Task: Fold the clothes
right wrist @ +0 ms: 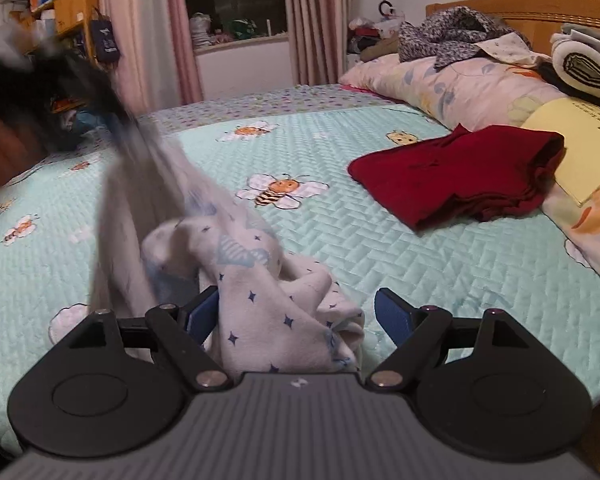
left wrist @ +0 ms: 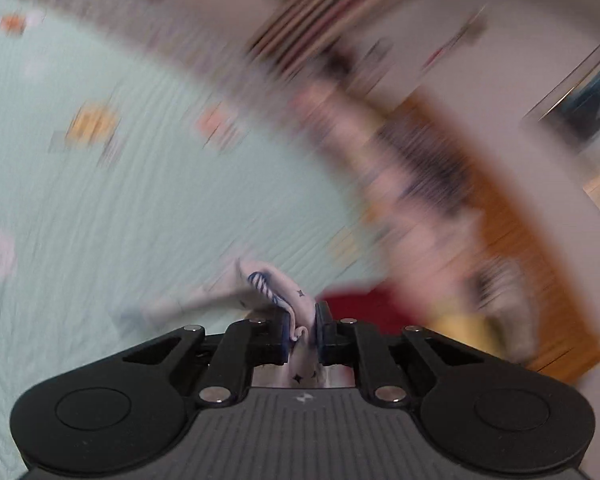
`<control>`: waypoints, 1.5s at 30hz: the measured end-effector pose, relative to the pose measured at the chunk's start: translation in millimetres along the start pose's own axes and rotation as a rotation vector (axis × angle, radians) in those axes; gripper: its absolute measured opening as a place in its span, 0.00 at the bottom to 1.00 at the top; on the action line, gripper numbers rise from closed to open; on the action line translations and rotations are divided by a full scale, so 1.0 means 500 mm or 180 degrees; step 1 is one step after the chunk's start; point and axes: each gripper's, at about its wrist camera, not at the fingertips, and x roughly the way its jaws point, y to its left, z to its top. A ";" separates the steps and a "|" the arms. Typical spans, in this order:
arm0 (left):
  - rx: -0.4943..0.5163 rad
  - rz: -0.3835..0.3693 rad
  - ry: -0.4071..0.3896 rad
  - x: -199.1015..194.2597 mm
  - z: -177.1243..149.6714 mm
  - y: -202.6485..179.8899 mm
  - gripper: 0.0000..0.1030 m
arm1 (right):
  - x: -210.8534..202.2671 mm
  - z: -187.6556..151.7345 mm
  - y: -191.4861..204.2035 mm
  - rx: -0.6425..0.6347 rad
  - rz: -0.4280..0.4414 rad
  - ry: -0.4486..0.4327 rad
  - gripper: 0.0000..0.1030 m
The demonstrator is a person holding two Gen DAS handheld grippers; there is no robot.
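In the left wrist view, the left tongs point(left wrist: 303, 330) at lower centre are clamped on a bunch of the white star-print garment point(left wrist: 260, 288); the cloth fills the narrow gap between the dark fingers point(left wrist: 324, 320) and spills out toward the left of the frame over the bed. Everything beyond is heavily blurred: the pale green bedspread point(left wrist: 100, 200) covers the left half, a patch of the red garment point(left wrist: 360, 304) shows just right of the tongs, and a band of orange wood runs along the right.

In the right wrist view, the right tongs point(right wrist: 300, 316) at lower centre stand wide apart, their blue pads point(right wrist: 394, 314) on either side of the same white star-print garment point(right wrist: 268, 300). The cloth touches or overlaps the left pad; the right pad is clear of it, so nothing is gripped here. From this heap the garment stretches up toward the upper left of the frame, where a dark blurred shape, the left tongs point(right wrist: 96, 92), holds its top end.

The heap rests on the pale green bedspread point(right wrist: 340, 240) with its bee prints. The red garment point(right wrist: 460, 176) lies folded at right of centre, well apart from the white one. Beside it, at the right edge, sits a yellow sheet point(right wrist: 572, 148) on floral pillows point(right wrist: 460, 84), with piled clothes point(right wrist: 452, 32) against the wooden headboard point(right wrist: 520, 4). Pink curtains point(right wrist: 308, 20) flank a dark window at the top.
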 end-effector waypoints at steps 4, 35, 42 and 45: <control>0.0143 -0.0119 -0.0597 -0.201 0.059 -0.010 0.12 | 0.003 0.004 0.004 0.0029 0.0038 0.0017 0.81; -0.0029 0.0970 0.0051 -0.344 -0.095 0.286 0.34 | 0.047 0.161 0.326 -0.2330 0.1133 -0.0316 0.08; 0.0189 0.0884 0.0186 -0.319 -0.117 0.252 0.41 | 0.266 0.377 0.144 0.0131 0.0529 0.0255 0.33; 0.0373 0.0896 0.0225 -0.309 -0.133 0.242 0.53 | 0.302 0.329 0.121 0.0171 0.0403 0.0631 0.34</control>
